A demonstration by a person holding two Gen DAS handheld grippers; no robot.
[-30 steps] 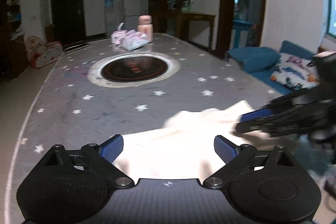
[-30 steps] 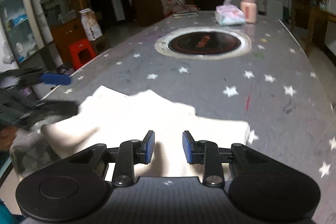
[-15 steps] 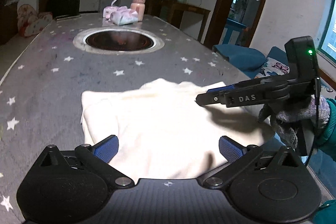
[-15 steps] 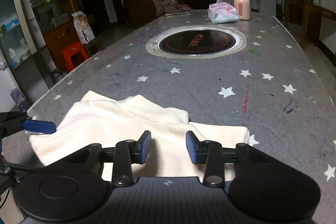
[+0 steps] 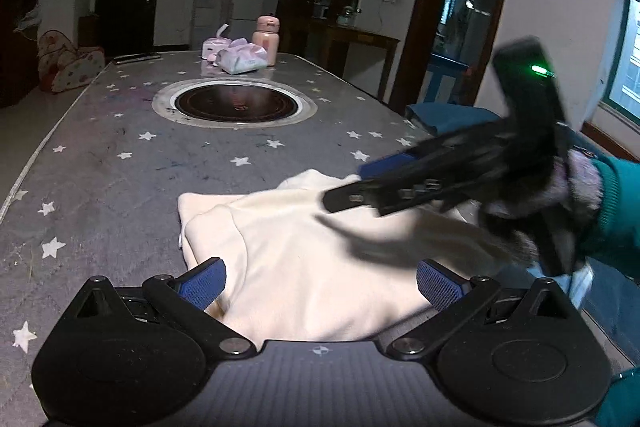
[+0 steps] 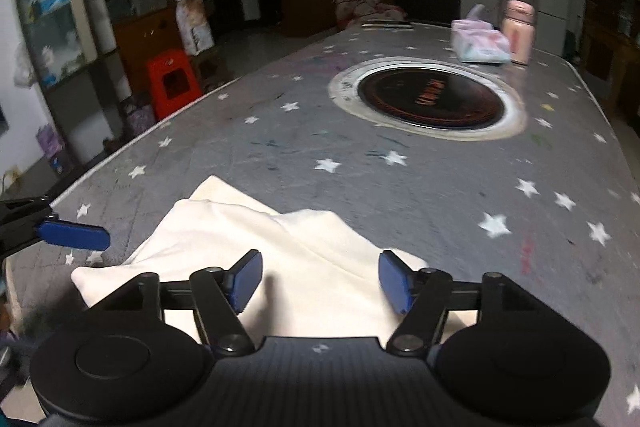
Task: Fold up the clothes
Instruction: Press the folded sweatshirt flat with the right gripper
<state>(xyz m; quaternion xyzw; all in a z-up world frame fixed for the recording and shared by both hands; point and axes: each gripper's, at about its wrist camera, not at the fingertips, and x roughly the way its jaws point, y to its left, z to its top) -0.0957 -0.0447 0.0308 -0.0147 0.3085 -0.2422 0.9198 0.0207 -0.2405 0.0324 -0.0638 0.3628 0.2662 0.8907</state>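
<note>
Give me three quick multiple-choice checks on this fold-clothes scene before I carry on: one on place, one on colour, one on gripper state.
1. Where does the cream garment lie?
A. On the table's near end
B. Over the round cooktop
C. On the red stool

2. What colour is the bottle at the table's far end?
A. Green
B. Pink
C. Black

3. How is the left gripper?
A. Shut on the garment
B. Shut on nothing
C. Open, its pads clear of the garment

Key: 1 A, the garment sits on the star-patterned table, well short of the cooktop. 2 B, it stands pink beside the tissue packs. 3 C, the blue pads stand wide apart with nothing pressed between them.
</note>
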